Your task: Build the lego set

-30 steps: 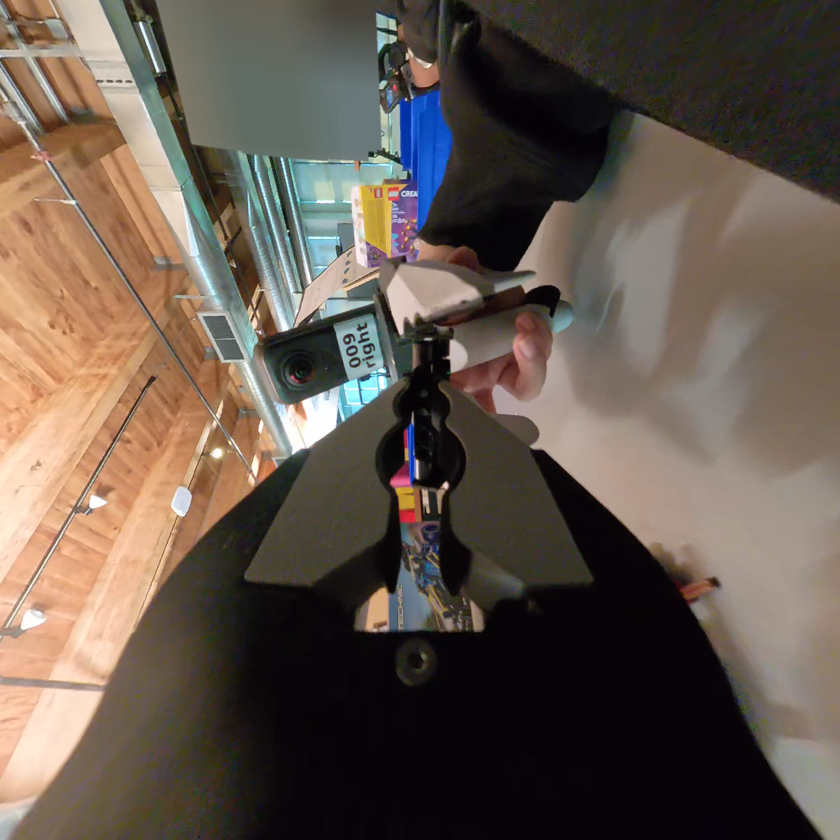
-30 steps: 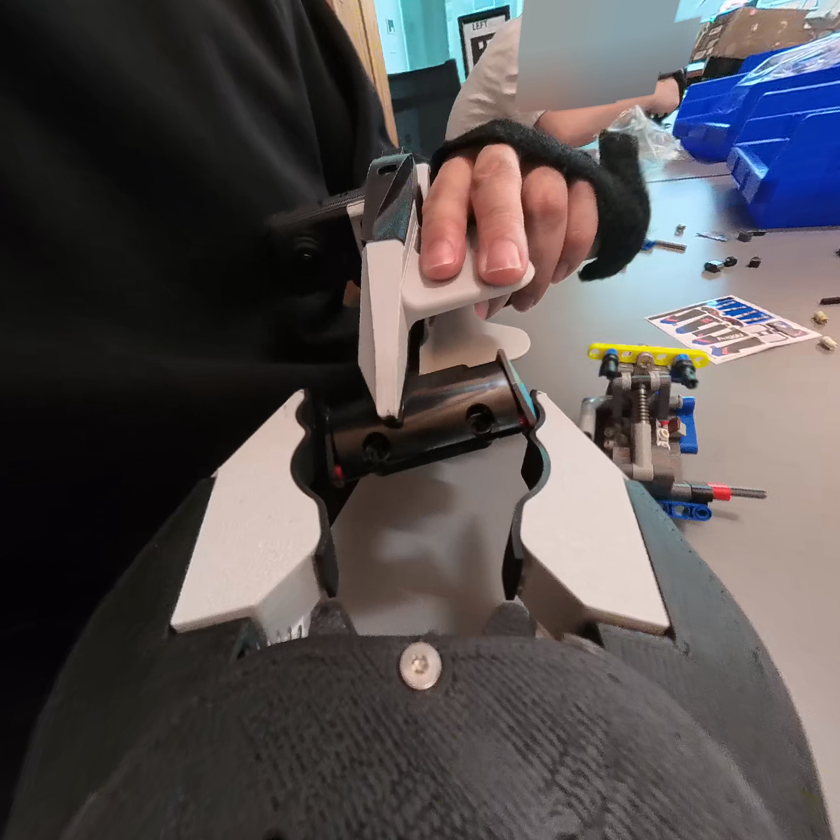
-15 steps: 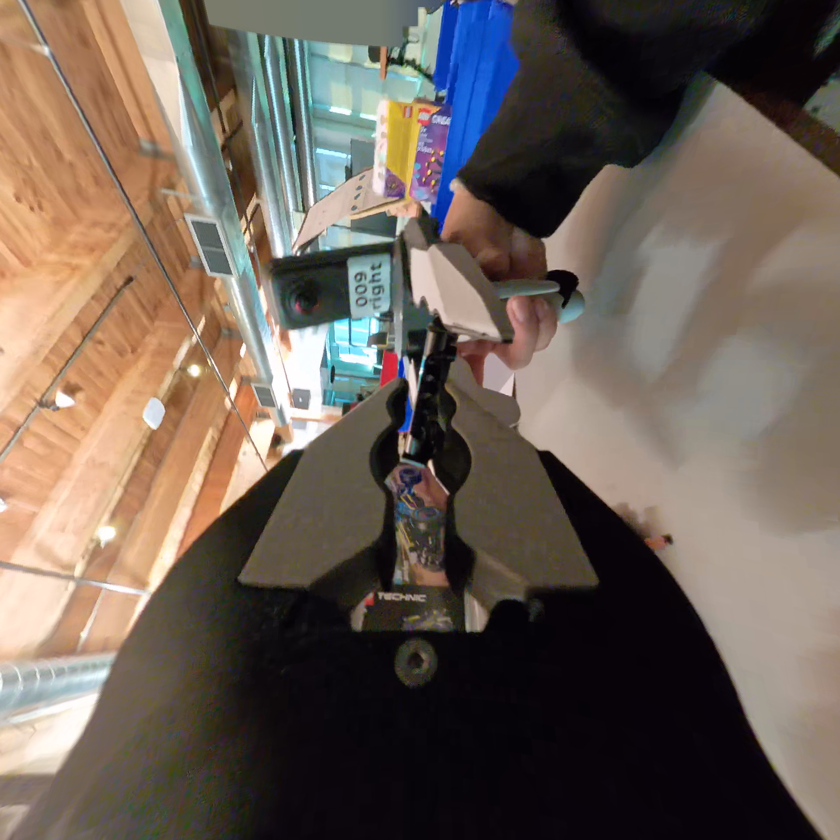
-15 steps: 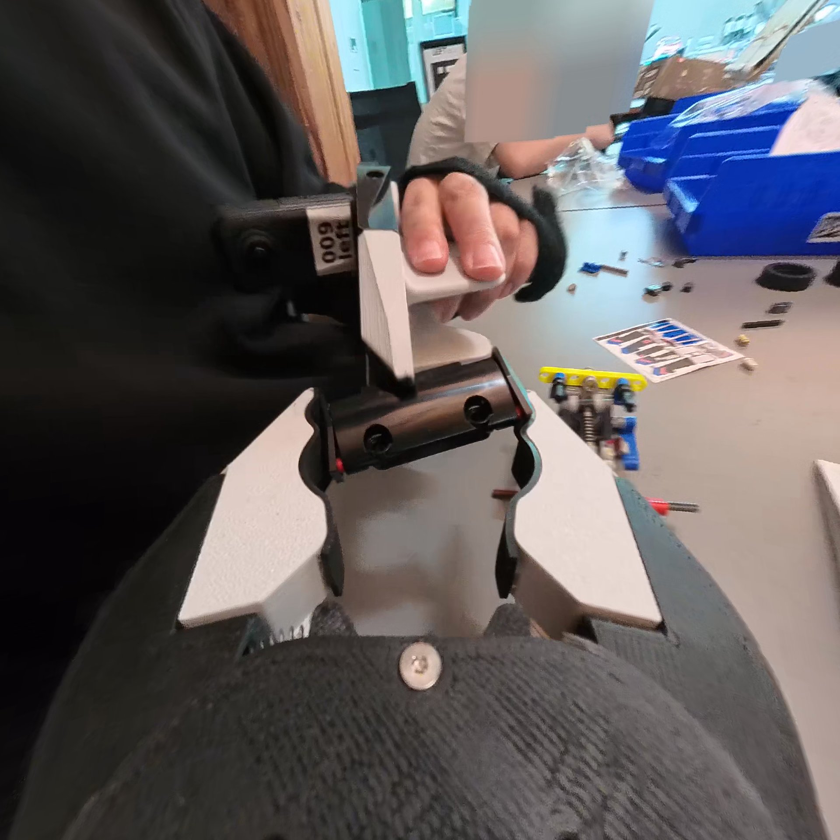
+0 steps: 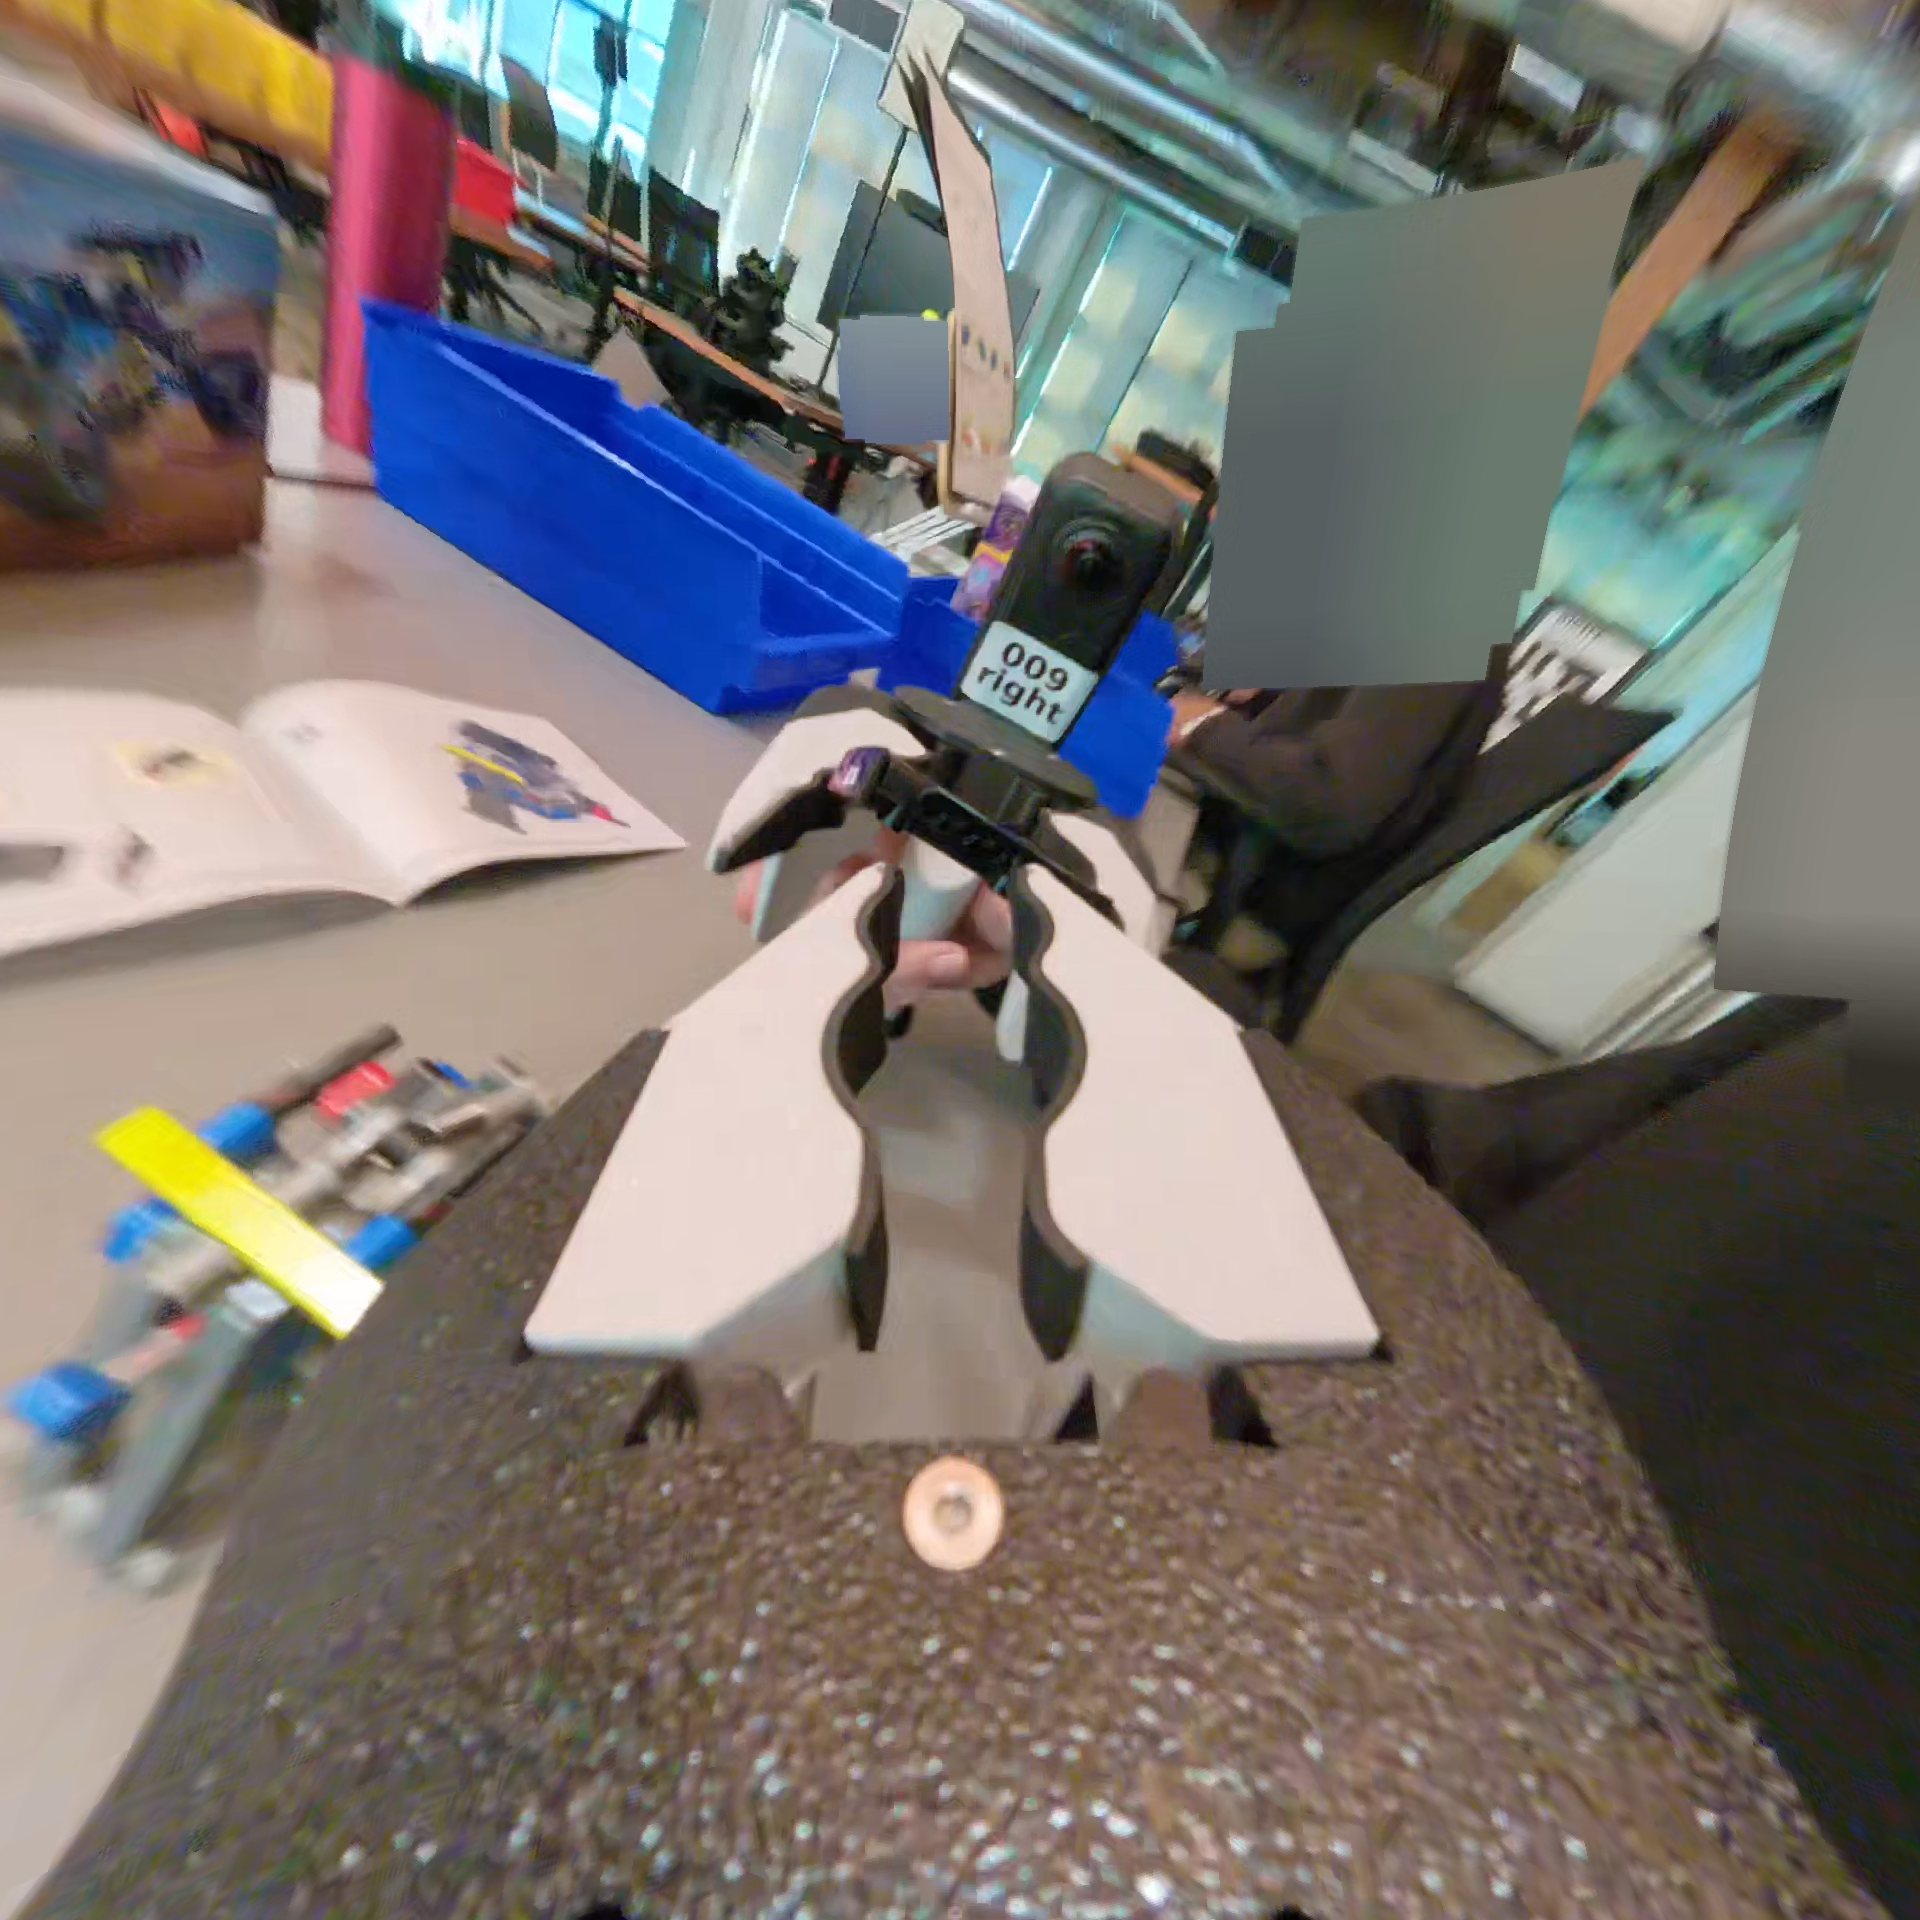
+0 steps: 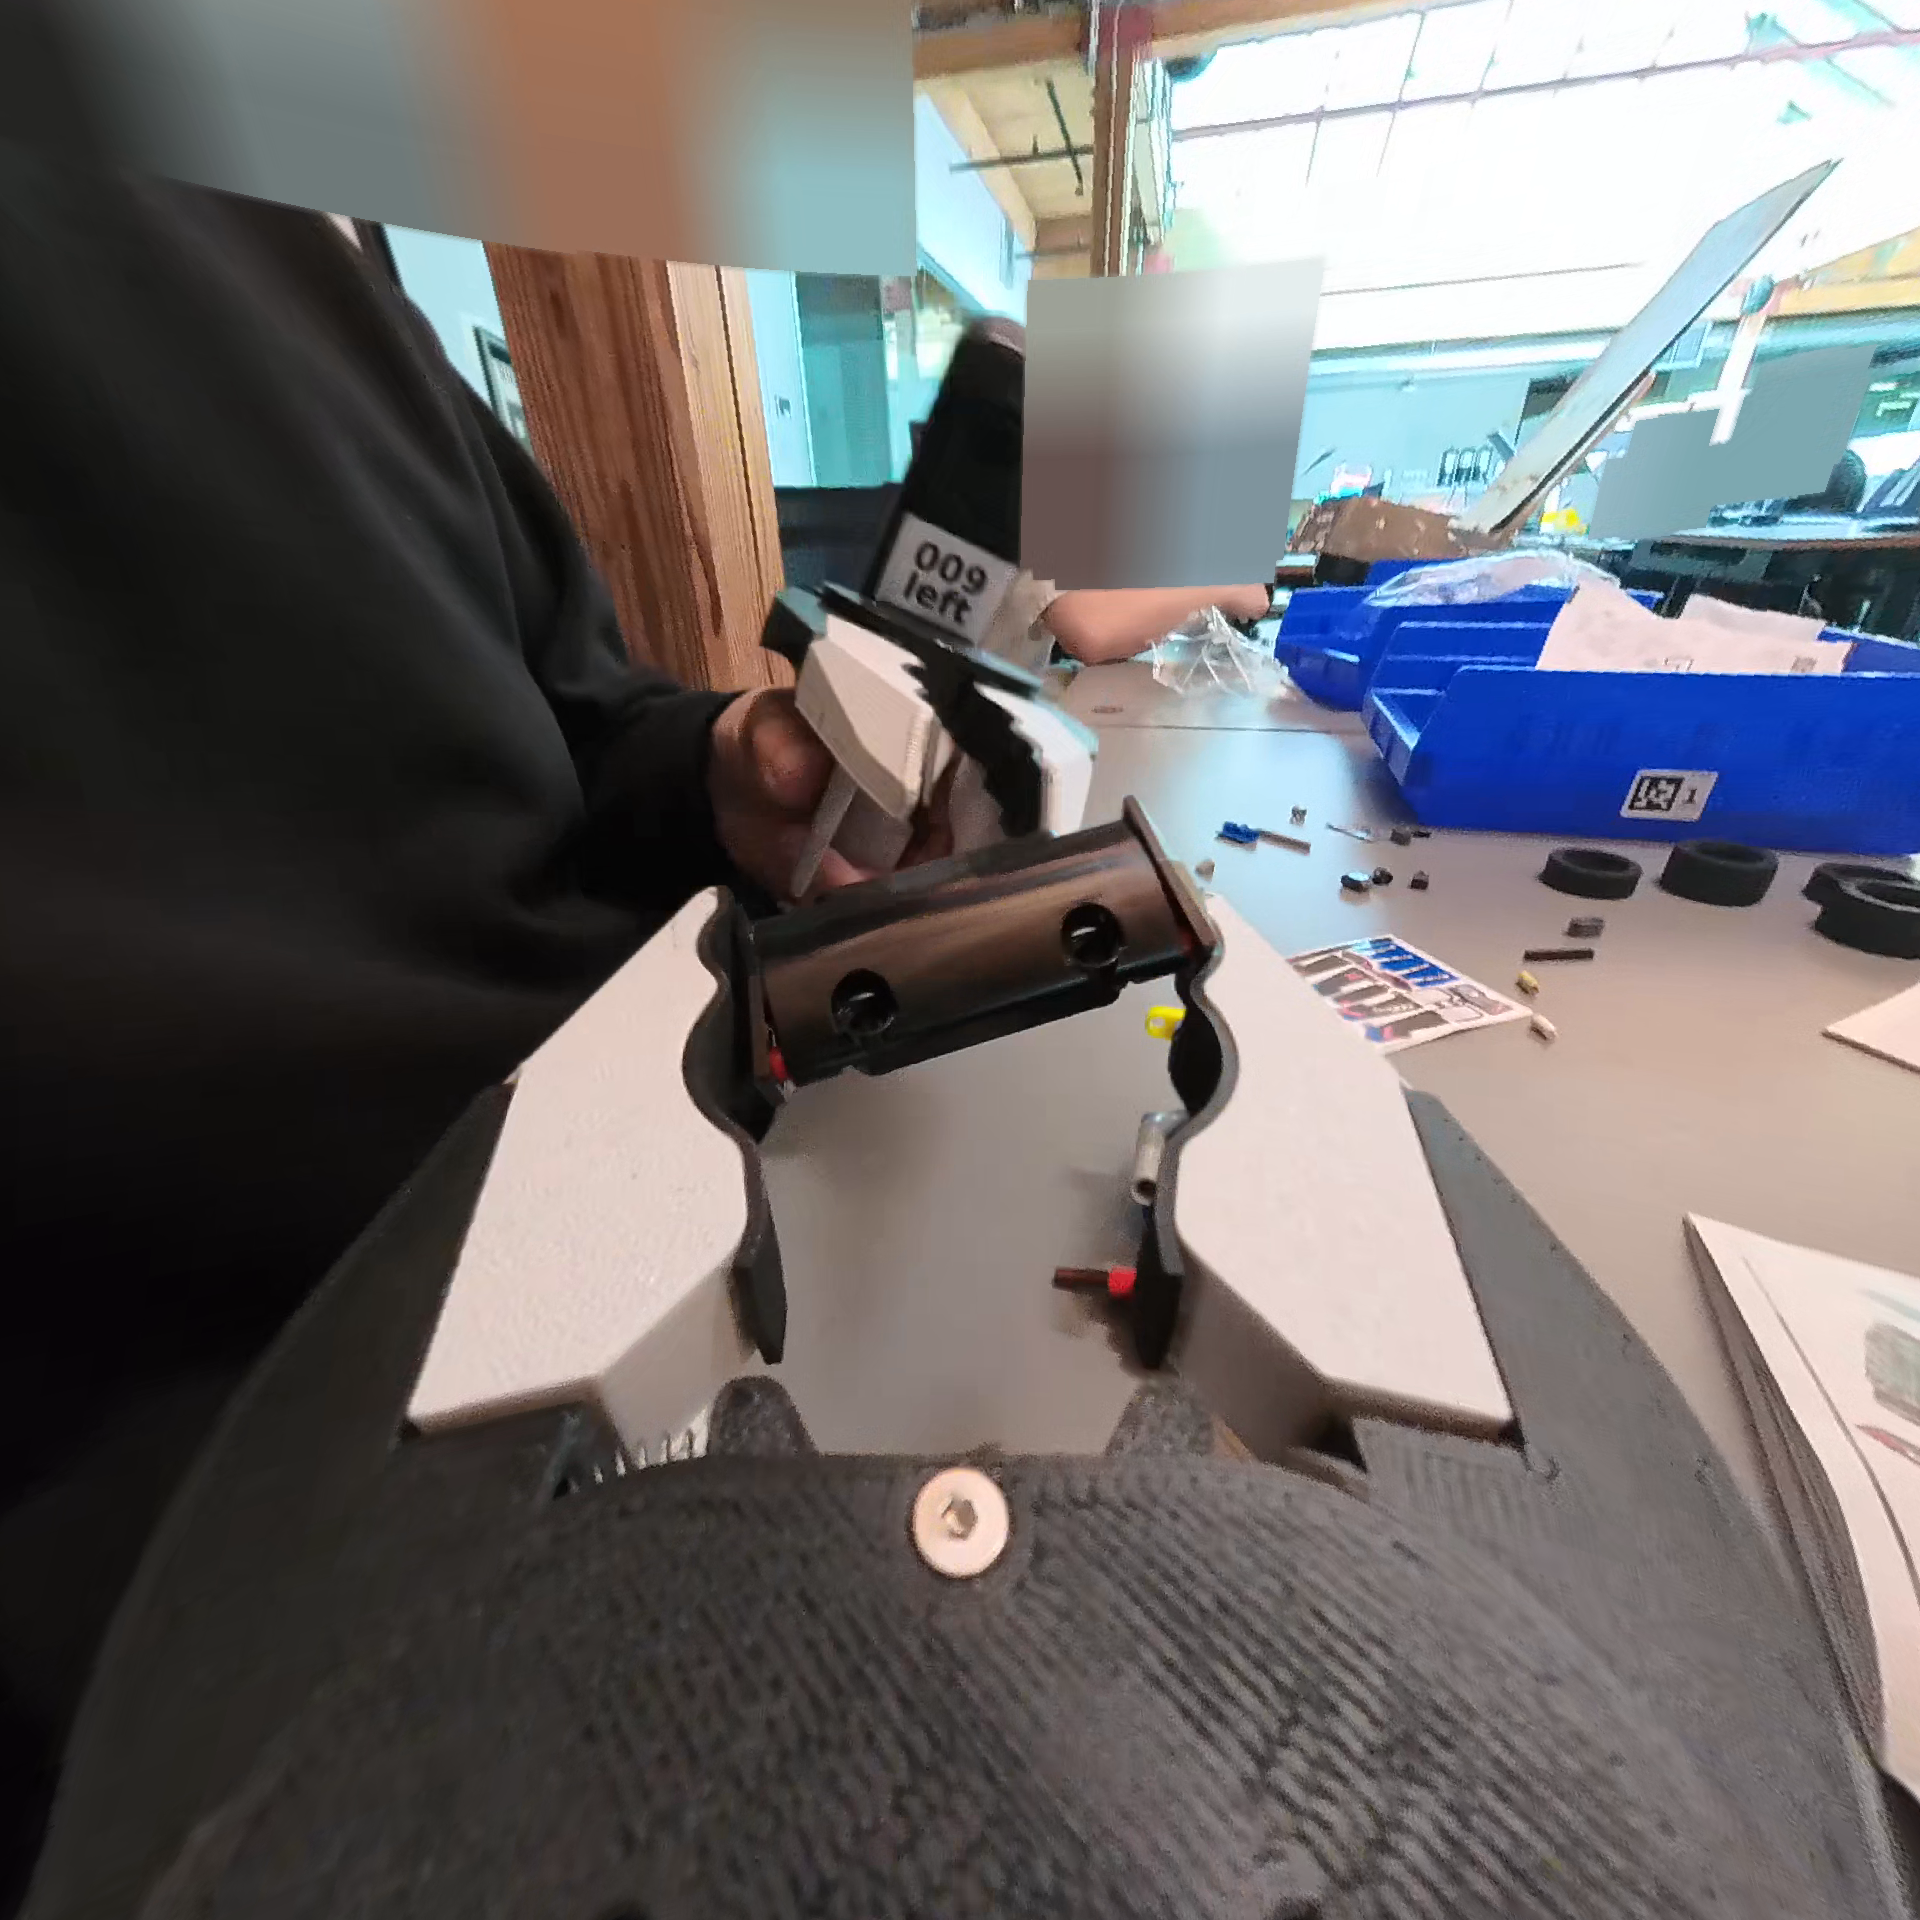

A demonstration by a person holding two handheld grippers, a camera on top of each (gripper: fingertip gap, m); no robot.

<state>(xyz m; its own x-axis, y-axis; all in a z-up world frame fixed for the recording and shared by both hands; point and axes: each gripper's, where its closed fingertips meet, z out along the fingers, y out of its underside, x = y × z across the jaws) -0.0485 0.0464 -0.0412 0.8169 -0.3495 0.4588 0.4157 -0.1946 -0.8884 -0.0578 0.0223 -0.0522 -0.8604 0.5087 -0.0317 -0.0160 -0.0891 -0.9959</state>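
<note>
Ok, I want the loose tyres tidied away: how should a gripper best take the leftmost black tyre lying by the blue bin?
Probably from straight above, closing across the outer tread of the black tyre. It lies flat on the grey table, hole up, apart from the neighbouring tyre, so fingers could drop on opposite sides of its round wall.

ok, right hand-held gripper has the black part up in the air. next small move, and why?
Probably level the black part first. It sits tilted across the tips of the right hand-held gripper, one end higher, clamped only by its end plates above the table. The left hand-held gripper is slightly parted and holds nothing, so it could steady it.
</note>
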